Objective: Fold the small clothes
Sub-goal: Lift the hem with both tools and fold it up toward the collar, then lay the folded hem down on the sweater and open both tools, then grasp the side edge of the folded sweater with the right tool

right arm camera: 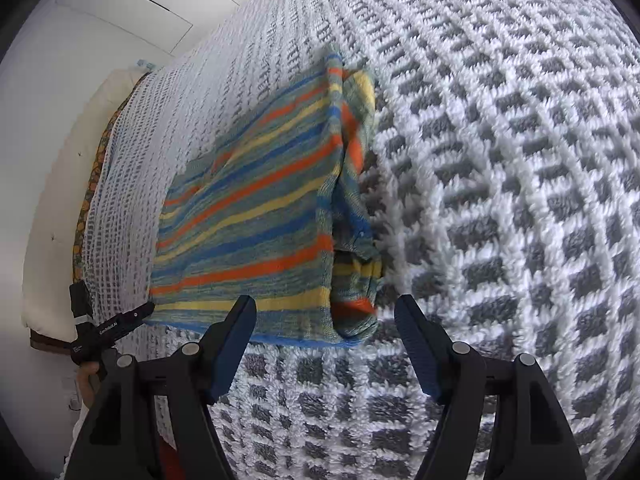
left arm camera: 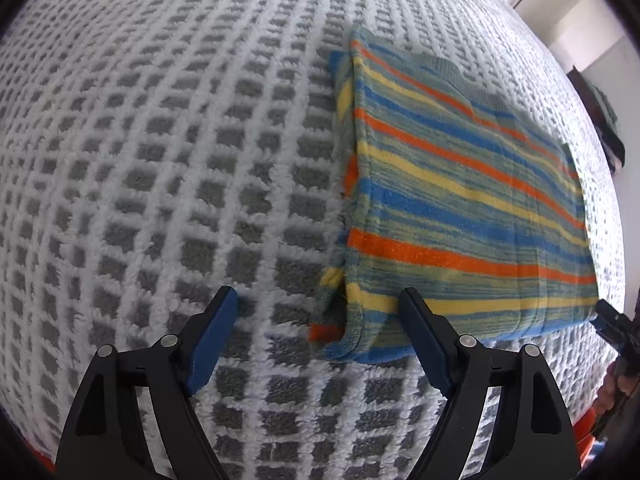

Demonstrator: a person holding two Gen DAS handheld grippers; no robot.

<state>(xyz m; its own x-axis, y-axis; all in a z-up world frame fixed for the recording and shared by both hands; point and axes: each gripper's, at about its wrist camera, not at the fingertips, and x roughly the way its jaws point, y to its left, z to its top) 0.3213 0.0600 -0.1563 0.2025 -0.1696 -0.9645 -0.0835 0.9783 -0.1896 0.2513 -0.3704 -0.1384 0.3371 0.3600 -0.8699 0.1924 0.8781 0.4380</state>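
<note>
The striped garment (left arm camera: pixel 460 200) lies folded flat on the grey-and-white checked blanket (left arm camera: pixel 160 160), toward 1 o'clock of the left gripper (left arm camera: pixel 318 312), whose jaws gape wide, holding nothing. The right wrist view adds the garment's bunched folded edge (right arm camera: pixel 352 200) at 12 o'clock. There the right gripper (right arm camera: pixel 325 314) is likewise spread and empty, with white wall panels (right arm camera: pixel 100 20) at 10 o'clock.

Both tongs, left (left arm camera: pixel 318 300) and right (right arm camera: pixel 325 308), have black arms, blue ribbed pads and silver pivot screws.
</note>
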